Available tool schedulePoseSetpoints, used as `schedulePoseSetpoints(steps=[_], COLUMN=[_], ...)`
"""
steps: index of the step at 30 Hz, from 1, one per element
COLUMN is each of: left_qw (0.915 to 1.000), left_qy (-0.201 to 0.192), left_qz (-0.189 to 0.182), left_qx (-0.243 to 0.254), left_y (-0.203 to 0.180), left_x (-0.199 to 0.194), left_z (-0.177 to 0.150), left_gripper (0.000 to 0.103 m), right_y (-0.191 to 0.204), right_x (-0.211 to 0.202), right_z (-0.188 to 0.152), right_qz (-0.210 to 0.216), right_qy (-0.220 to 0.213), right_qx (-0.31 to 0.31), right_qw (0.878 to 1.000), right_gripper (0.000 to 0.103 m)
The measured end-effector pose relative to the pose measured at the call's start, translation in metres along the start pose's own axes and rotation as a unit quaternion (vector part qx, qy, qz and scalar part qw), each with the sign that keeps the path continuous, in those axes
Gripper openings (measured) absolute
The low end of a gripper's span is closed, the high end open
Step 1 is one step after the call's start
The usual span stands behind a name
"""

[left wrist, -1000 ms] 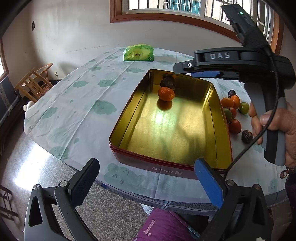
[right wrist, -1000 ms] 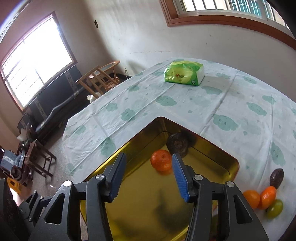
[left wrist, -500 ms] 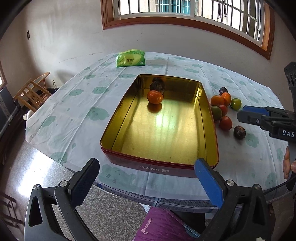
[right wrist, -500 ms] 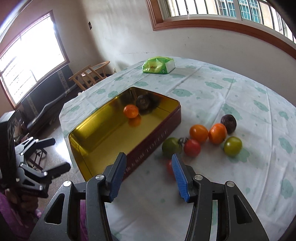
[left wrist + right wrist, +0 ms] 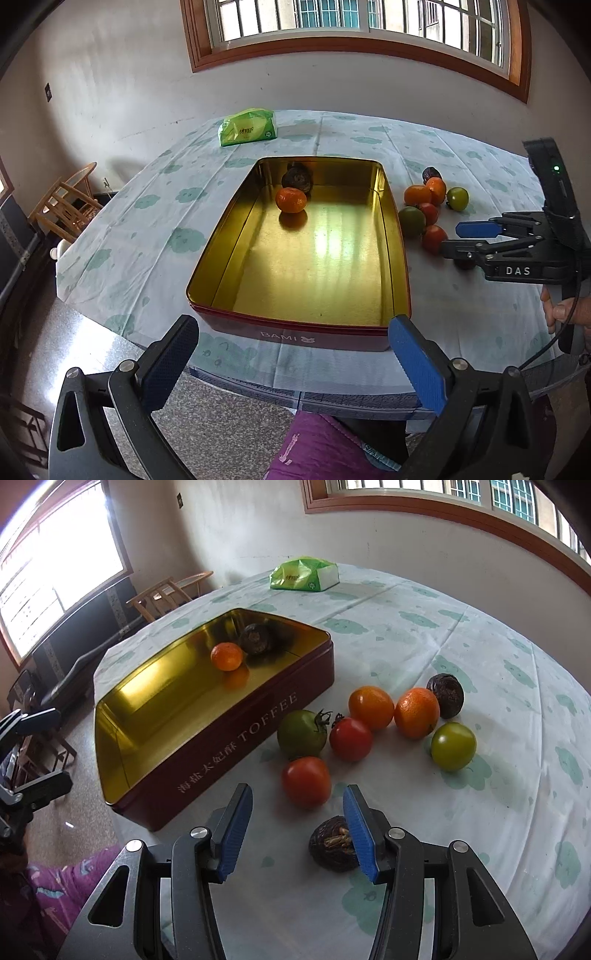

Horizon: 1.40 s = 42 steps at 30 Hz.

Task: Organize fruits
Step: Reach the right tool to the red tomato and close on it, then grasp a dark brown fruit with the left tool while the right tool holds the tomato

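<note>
The right gripper, jaws parted and empty, hangs over loose fruit beside the toffee tin. A red tomato sits nearest; fetching it looks next, needing a lower reach. The left gripper waits wide open, empty.

A green tissue pack lies on the clouded tablecloth; wooden chair beyond.

Gold-lined red tin, white tablecloth with green cloud print, blue-padded black claw.
</note>
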<state>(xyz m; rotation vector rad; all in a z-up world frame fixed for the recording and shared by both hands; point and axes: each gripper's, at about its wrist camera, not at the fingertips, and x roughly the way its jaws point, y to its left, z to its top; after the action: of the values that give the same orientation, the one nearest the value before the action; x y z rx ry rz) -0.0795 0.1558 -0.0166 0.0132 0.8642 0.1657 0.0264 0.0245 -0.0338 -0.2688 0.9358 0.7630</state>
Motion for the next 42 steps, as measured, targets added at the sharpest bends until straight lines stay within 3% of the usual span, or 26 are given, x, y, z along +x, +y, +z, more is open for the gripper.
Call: schedulePoseSetpoints(steps=[7,8,9,11,16,19,23,27,30,34,39,42], left_qw=[0.9998,0.9998,0.9997,0.9996,0.9978,0.9943,0.9864,0.9760,0.9718,0.9698,0.9696,0.9708], left_qy=[0.012,0.013,0.013,0.011,-0.021,-0.045,-0.049,-0.049,-0.035,0.002,0.025,0.033], left_qz=[0.006,0.006,0.006,0.006,-0.005,-0.022,-0.082,-0.130,-0.161,-0.187,-0.188,-0.176], left_qx=[0.014,0.017,0.019,0.025,0.063,0.094,0.134,0.168,0.169,0.156,0.155,0.160], left_y=[-0.009,-0.010,-0.011,-0.014,-0.028,-0.043,-0.071,-0.104,-0.121,-0.138,-0.159,-0.168], left_x=[0.009,0.010,0.010,0.009,-0.002,-0.007,-0.008,-0.007,0.004,0.030,0.057,0.070], left_z=[0.001,0.002,0.002,0.003,0.008,0.014,0.023,0.032,0.042,0.056,0.060,0.060], left_gripper=[0.101,0.101,0.101,0.101,0.102,0.102,0.101,0.102,0.101,0.101,0.100,0.092], right_y=[-0.008,-0.007,-0.006,-0.005,-0.038,-0.080,-0.138,-0.172,-0.189,-0.191,-0.191,-0.190], right_x=[0.029,0.031,0.033,0.031,-0.012,-0.035,-0.058,-0.069,-0.076,-0.075,-0.076,-0.077], right_z=[0.010,0.011,0.013,0.014,-0.002,-0.025,-0.060,-0.090,-0.102,-0.101,-0.104,-0.104], right_qz=[0.010,0.010,0.017,0.006,-0.030,-0.087,-0.161,-0.199,-0.195,-0.196,-0.183,-0.177], right_qy=[0.024,0.023,0.026,0.026,-0.025,-0.037,-0.044,-0.054,-0.071,-0.075,-0.083,-0.088], right_qx=[-0.009,-0.014,-0.016,-0.019,0.043,0.105,0.189,0.252,0.278,0.274,0.281,0.278], right_qw=[1.000,1.000,0.999,0.999,0.998,0.990,0.968,0.946,0.938,0.939,0.939,0.940], right_gripper=[0.051,0.049,0.032,0.033,0.033,0.033,0.033,0.033,0.033,0.033,0.034,0.034])
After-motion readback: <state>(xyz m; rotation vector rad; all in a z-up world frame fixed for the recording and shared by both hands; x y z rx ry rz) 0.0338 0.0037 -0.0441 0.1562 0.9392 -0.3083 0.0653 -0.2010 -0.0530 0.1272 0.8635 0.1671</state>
